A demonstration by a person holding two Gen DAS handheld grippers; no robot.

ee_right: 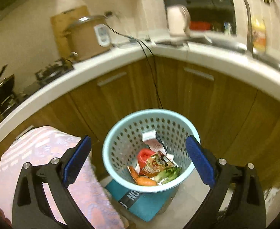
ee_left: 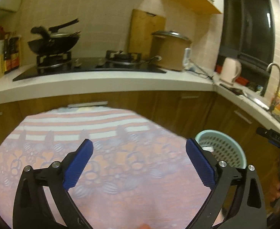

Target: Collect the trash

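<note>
Both of your hand-held grippers are spread wide with nothing between the pads.

Your left hand-held gripper (ee_left: 139, 146) hangs over the tabletop (ee_left: 105, 164), which wears a pink-and-blue flower-patterned cloth; the cloth fills the gap between the blue pads (ee_left: 78, 165) and is bare there. The basket (ee_left: 224, 147), pale blue and perforated, sits just past your right-side finger, off the tabletop's edge and lower down. Part of its inside shows; a scrap of white is visible in it, the rest is hidden by the finger.

Your right hand-held gripper (ee_right: 138, 146) points down into that same basket (ee_right: 120, 143), which sits between and ahead of the fingers. The trash is inside it: a white paper wrapper (ee_right: 151, 140) leaning on the far wall, a red bag (ee_right: 144, 155), a printed snack packet (ee_right: 156, 165), a carrot piece (ee_right: 145, 181) and green vegetable scraps (ee_right: 168, 173) at the bottom. No pad touches any of it. The basket stands on a blue box (ee_right: 140, 200) on the floor. The clothed tabletop corner lies behind your left-side finger in this view.

Farther ahead of both: a white counter (ee_left: 101, 80) over wooden cabinet doors, with a wok (ee_left: 53, 42) on the stove, a rice cooker (ee_left: 168, 51), a kettle (ee_left: 230, 70) and a tap (ee_left: 275, 76). Both views are motion-blurred.
</note>
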